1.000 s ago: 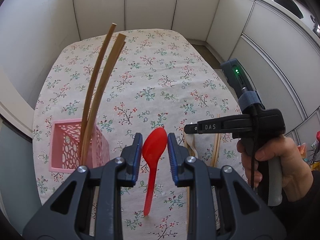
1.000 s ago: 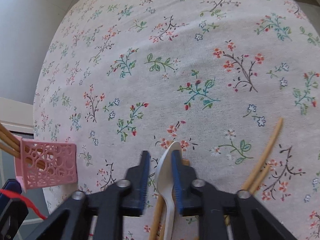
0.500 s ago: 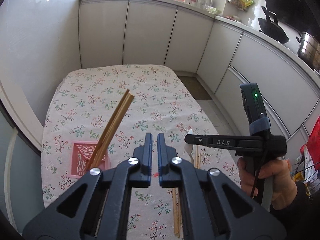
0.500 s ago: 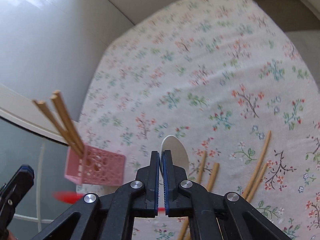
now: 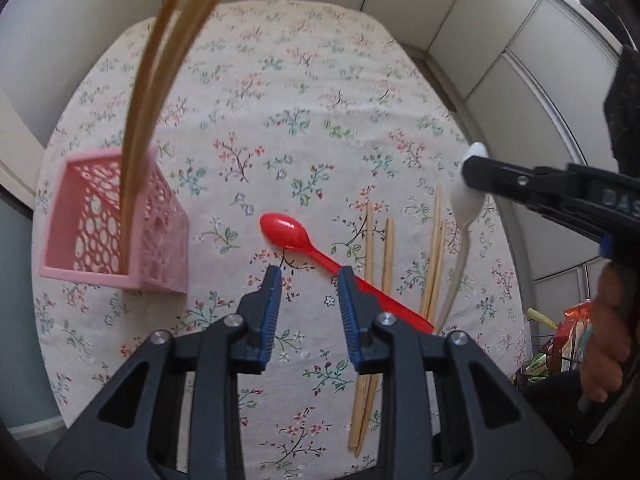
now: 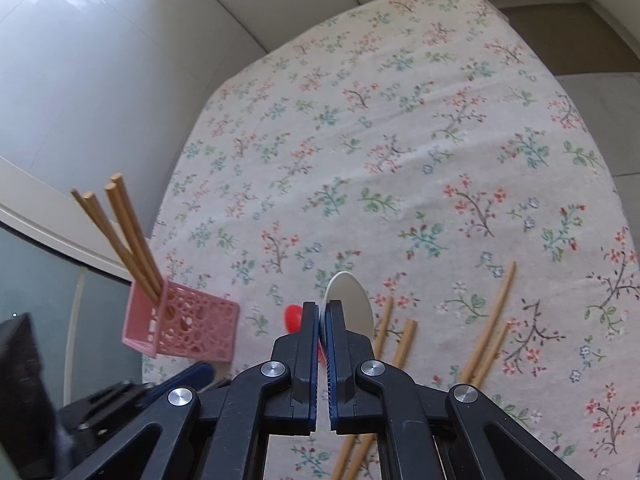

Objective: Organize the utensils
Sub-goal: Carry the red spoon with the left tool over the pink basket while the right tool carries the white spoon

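The red plastic spoon (image 5: 308,245) is lying on the floral-clothed counter (image 5: 304,92), its handle passing just under the right finger of the left gripper (image 5: 308,288), whose fingers are opening with nothing pressed between them. The white plastic spoon (image 5: 466,204) is being gripped at its bowl by the closed fingers of the right gripper (image 6: 322,320), handle hanging down. The dangling handle is likely to catch the rim of the pink perforated plastic basket (image 5: 156,248), left of the fingers, or its upright wooden chopsticks (image 5: 140,120).

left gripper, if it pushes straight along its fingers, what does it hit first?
Probably the red spoon: its handle crosses the gap just ahead of the left gripper, whose jaws are opening with nothing gripped. Depth is unclear; it could meet the tablecloth right beside the handle.
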`<state>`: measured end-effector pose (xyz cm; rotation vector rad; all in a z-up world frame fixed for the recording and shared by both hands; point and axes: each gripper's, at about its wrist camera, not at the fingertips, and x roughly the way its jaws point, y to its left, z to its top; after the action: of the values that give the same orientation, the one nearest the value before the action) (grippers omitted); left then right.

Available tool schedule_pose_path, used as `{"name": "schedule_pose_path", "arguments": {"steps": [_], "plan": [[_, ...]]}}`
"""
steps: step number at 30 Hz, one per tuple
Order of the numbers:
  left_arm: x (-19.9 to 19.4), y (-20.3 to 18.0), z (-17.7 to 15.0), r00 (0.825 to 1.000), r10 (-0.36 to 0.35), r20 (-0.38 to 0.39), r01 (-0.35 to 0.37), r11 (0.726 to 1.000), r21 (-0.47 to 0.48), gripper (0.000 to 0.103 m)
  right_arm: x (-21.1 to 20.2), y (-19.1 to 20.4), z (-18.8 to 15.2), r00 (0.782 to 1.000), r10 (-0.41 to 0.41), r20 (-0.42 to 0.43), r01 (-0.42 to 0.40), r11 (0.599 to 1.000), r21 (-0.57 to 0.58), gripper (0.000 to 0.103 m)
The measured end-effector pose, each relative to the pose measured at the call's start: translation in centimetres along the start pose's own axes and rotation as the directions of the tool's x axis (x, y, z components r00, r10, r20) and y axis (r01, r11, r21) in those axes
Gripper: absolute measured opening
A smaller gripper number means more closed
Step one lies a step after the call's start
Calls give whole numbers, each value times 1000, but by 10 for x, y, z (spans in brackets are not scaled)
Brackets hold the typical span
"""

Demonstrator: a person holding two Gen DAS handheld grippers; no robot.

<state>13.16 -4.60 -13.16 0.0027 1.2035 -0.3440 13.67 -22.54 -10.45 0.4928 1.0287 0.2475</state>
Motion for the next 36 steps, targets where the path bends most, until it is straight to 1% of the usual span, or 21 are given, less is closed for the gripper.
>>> {"name": "schedule_pose_path", "arguments": {"steps": [4, 6, 8, 10, 13, 15, 18, 19, 22, 24, 26, 29, 33, 36], "plan": [[26, -9, 8, 999, 45, -22, -46, 998, -53, 31, -1, -14, 0, 1000, -11, -14, 11, 1000, 15, 3], [38, -13, 15, 996, 89, -28, -91, 993, -76, 31, -2, -21, 0, 1000, -13, -18, 14, 1000, 22, 3], [50, -12, 23, 990, 139, -32, -142, 986, -85, 31, -5, -27, 0, 1000, -18, -18, 18, 999, 27, 3], [63, -12, 28, 977, 203, -63, -208, 973, -95, 32, -8, -34, 0, 1000, -22, -17, 23, 999, 34, 3], [77, -8, 31, 967, 234, -101, -246, 960, -133, 36, -9, -43, 1, 999, -26, -23, 27, 999, 46, 3], [80, -10, 34, 963, 251, -95, -263, 955, -137, 36, -9, -48, 1, 999, -28, -30, 30, 998, 52, 3], [82, -13, 36, 964, 248, -97, -260, 956, -135, 33, -8, -53, 1, 999, -29, -41, 32, 998, 56, 3], [82, -14, 36, 965, 245, -94, -256, 958, -128, 27, -8, -53, 1, 999, -29, -43, 32, 998, 56, 3], [81, -22, 38, 968, 237, -80, -244, 965, -95, 22, -10, -54, 0, 999, -26, -39, 29, 998, 56, 3], [74, -28, 37, 972, 230, -50, -233, 970, -68, 17, -13, -53, 0, 999, -23, -29, 25, 998, 56, 3], [64, -36, 36, 979, 202, -22, -203, 978, -43, 4, -17, -52, 0, 1000, -18, -15, 19, 998, 56, 3], [47, -49, 33, 985, 174, 24, -174, 985, 2, 4, -23, -49, 1, 1000, -11, 6, 11, 999, 53, 3], [34, -52, 29, 990, 129, 53, -131, 991, 33, 4, -26, -45, 1, 1000, -4, 19, 3, 999, 53, 3], [24, -51, 28, 990, 115, 83, -119, 992, 50, 3, -27, -42, 1, 1000, -4, 24, 3, 999, 55, 3]]}}
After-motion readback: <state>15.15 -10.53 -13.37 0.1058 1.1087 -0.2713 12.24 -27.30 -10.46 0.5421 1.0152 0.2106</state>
